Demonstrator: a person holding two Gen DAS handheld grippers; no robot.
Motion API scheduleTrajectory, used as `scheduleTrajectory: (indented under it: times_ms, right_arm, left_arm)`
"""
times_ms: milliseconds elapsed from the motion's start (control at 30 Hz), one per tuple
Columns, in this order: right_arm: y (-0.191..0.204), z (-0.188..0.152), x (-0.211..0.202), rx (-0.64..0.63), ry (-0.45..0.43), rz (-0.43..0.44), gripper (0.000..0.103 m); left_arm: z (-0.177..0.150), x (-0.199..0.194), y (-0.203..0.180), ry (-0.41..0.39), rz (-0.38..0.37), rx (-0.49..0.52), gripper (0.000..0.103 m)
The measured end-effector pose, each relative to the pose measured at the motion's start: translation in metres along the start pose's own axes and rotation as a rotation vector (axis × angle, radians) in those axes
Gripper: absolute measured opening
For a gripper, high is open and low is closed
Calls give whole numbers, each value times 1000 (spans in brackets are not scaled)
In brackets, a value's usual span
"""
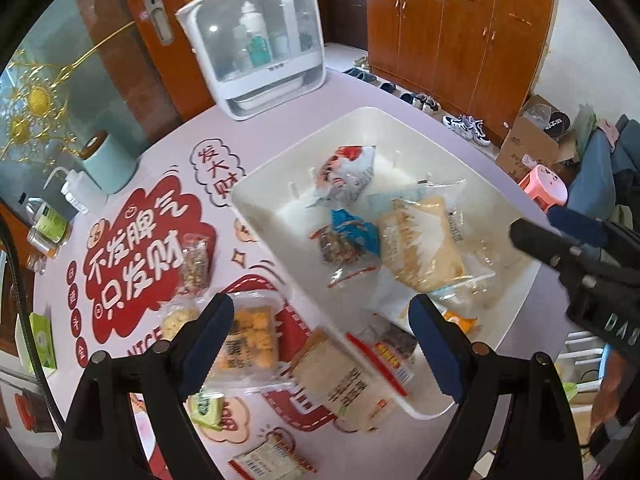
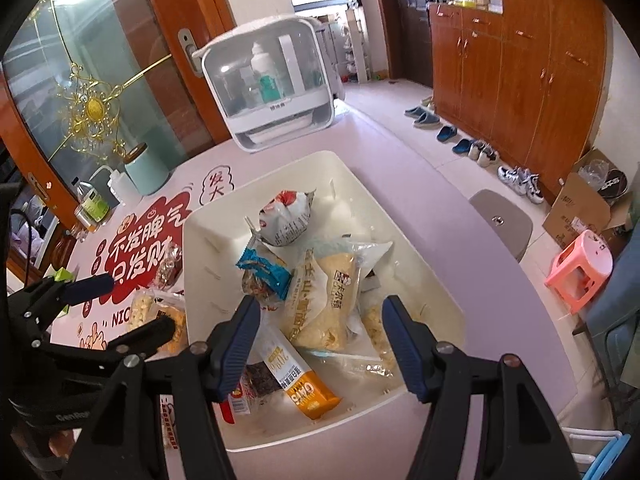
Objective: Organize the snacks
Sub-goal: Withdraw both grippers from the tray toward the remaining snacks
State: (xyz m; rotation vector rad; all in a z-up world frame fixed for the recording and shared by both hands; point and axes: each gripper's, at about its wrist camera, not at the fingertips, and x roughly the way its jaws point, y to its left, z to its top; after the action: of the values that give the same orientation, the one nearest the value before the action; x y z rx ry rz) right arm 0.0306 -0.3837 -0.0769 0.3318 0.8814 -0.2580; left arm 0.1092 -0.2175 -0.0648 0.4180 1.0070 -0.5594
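A white bin on the table holds several snack packets: a red-and-white bag, a blue packet, a large pale bread bag and an orange oat bar. My right gripper hangs open over the bin, nothing between its fingers. My left gripper is open above the bin's near-left corner. Under it lie an orange-yellow packet and a blurred beige packet by the rim. Outside the bin lie a granola packet and a green packet.
At the back of the table stands a white storage box with bottles. A mint canister, a squeeze bottle and small jars crowd the far left. Beyond the table's right edge are a grey chair and a pink stool.
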Motion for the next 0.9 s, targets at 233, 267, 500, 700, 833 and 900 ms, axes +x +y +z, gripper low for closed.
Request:
scheduleTrajectory:
  times_ms: [233, 267, 500, 700, 833, 900]
  right_arm:
    - [12, -5, -19, 16, -46, -27, 64]
    - [14, -5, -22, 20, -48, -30, 64]
    - [36, -8, -42, 17, -88, -42, 64]
    - [69, -18, -56, -19, -114, -21, 64]
    - [91, -31, -61, -51, -119, 4, 64]
    - [105, -43, -59, -72, -105, 14, 64]
  left_arm:
    - [-17, -24, 46, -13, 20, -31, 88]
    - [-19, -26, 54, -13, 26, -35, 88]
    - [-39, -56, 98, -77, 78, 7, 88]
    - [-60, -72, 119, -70, 86, 59, 88]
    - [-83, -63, 126, -14, 41, 50, 88]
    - [-97, -55, 128, 6, 18, 44, 88]
